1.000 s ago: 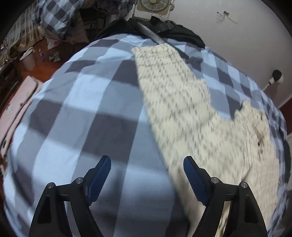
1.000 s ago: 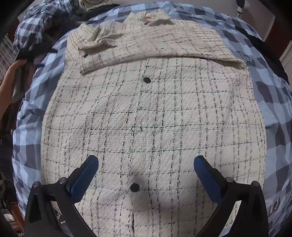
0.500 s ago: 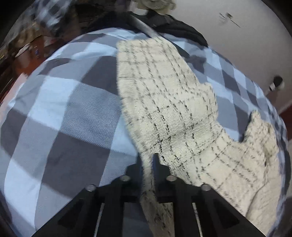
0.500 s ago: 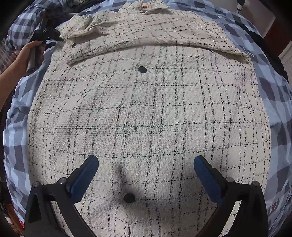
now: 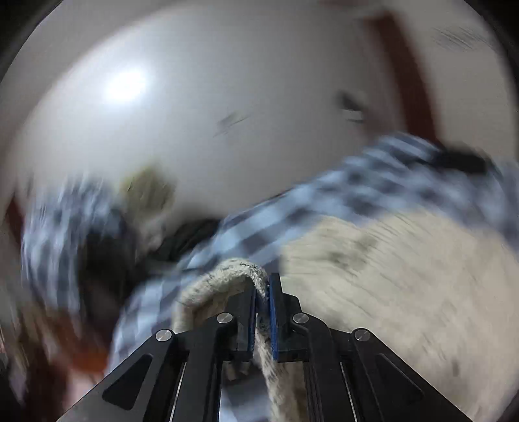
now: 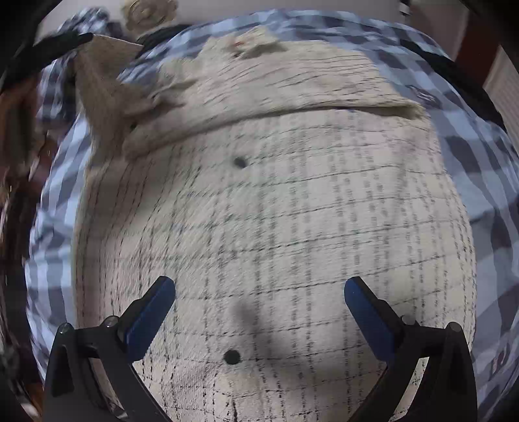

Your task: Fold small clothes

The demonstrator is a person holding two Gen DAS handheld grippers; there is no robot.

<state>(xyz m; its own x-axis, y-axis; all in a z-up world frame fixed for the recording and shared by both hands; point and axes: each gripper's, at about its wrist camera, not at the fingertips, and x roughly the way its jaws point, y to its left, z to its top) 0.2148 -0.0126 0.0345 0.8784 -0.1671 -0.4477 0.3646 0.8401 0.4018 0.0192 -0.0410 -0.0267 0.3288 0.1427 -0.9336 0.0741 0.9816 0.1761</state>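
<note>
Cream checked jacket (image 6: 275, 227), thin dark grid on rough weave, spread front-up across a blue and grey checked bedcover (image 6: 480, 155). Two dark buttons down the middle: one nearer the collar (image 6: 240, 161), one nearer the hem (image 6: 232, 357). Far sleeve folded across the chest, cuff (image 6: 410, 110) ending near the right edge of the body. Collar (image 6: 256, 45) at the far end, with a small reddish mark on it. Near sleeve (image 6: 103, 84) lifted off the cover at the upper left, hanging taut from a dark shape (image 6: 61, 42) above it. In the left wrist view, left gripper (image 5: 262, 292) clamped on a fold of that cream cloth (image 5: 227, 276), blue pads pressed tight against it, the fabric arching up and over the left finger and trailing down between the black arms. Everything beyond heavily blurred: rest of the jacket (image 5: 389, 276) to the right, bedcover (image 5: 373, 181) behind it, pale wall (image 5: 227, 81) above, a reddish-brown door frame (image 5: 405, 74) at the upper right. Right gripper (image 6: 259, 302) poised over the lower half of the jacket, blue-padded fingers (image 6: 152, 308) wide apart, nothing between them, the lower button just below their gap. A round fan-like object (image 6: 146, 13) at the far top left, too smeared to make out properly.
</note>
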